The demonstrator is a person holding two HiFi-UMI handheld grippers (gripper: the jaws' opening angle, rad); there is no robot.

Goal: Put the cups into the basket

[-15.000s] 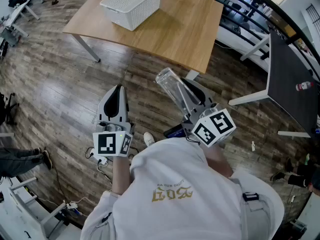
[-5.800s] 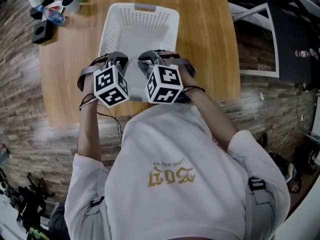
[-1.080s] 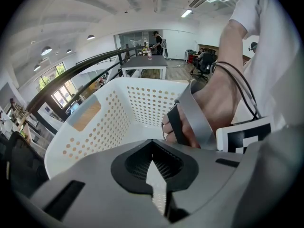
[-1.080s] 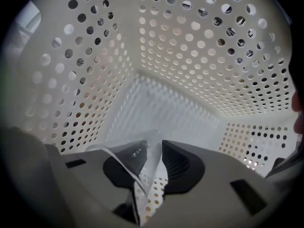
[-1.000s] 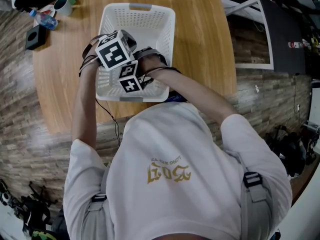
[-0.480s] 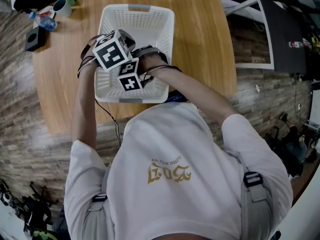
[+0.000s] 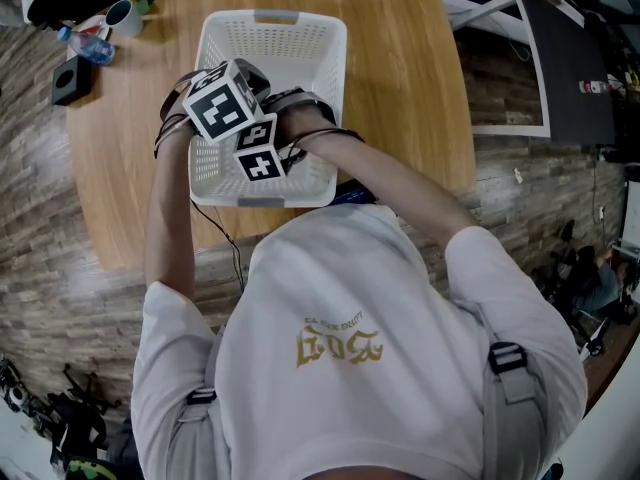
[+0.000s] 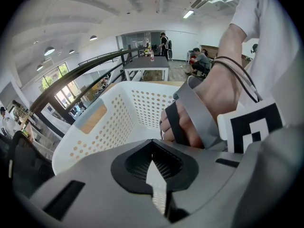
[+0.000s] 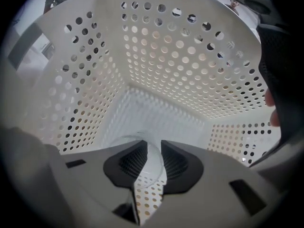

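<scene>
A white perforated basket (image 7: pixel 275 16) stands on the wooden table (image 7: pixel 400 68). Both grippers hang over its near left part. My right gripper (image 7: pixel 283 105) points down into the basket (image 9: pixel 175 56), and its jaws (image 9: pixel 148 151) are shut on a clear plastic cup (image 9: pixel 145 163) just above the basket floor. The left gripper (image 7: pixel 248 76) sits right beside it at the left wall, with its jaws (image 8: pixel 154 163) shut and nothing between them. In the left gripper view the basket (image 8: pixel 95 127) and the person's right hand (image 8: pixel 199 113) fill the frame.
A mug (image 7: pixel 125 10), a bottle (image 7: pixel 92 43) and a black box (image 7: pixel 68 80) sit at the table's far left corner. A dark table (image 7: pixel 560 48) stands to the right across the wooden floor. The basket is near the table's front edge.
The person has walked to the table and lowered the right gripper with the clear cup into the basket. Over the last second both grippers barely moved.
</scene>
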